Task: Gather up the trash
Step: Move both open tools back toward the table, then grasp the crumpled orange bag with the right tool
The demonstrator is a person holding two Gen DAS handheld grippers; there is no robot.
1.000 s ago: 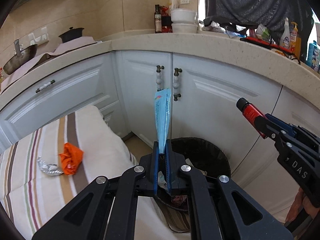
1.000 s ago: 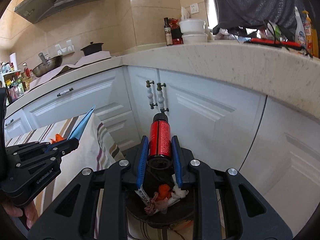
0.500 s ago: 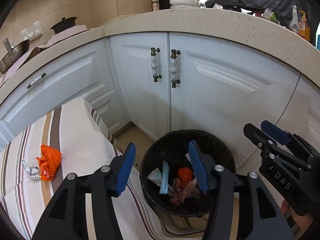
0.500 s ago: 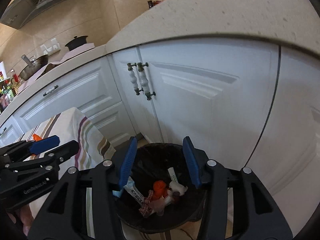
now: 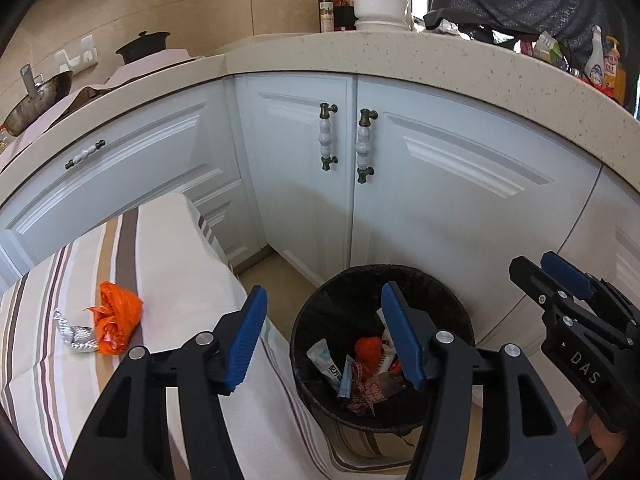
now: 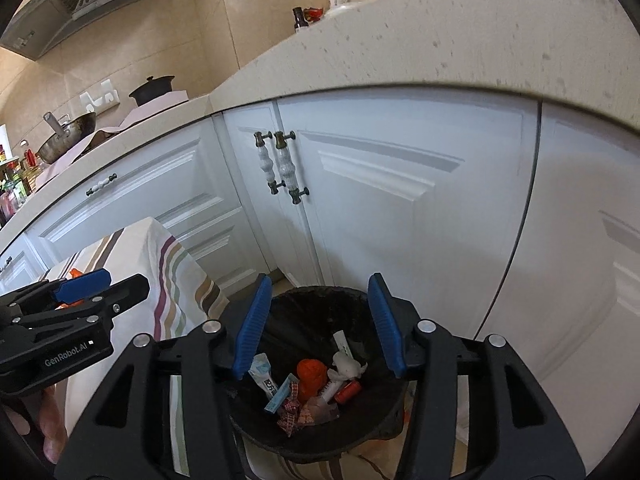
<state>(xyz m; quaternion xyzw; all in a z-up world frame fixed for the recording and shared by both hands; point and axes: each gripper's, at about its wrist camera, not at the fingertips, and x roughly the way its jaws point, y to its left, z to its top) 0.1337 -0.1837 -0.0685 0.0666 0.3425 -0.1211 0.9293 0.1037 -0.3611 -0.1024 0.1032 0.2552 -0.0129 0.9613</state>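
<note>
Both empty and spread wide over the bin at lower centre: left gripper, right gripper; orange bag and, seemingly, foil waiting lower left on the cloth.

Both tools are black with ribbed blue pads and silver screws.

Bright daylight from upper right; sharp focus; strong fisheye bending, dark vignetted corners; soft shadows.
</note>
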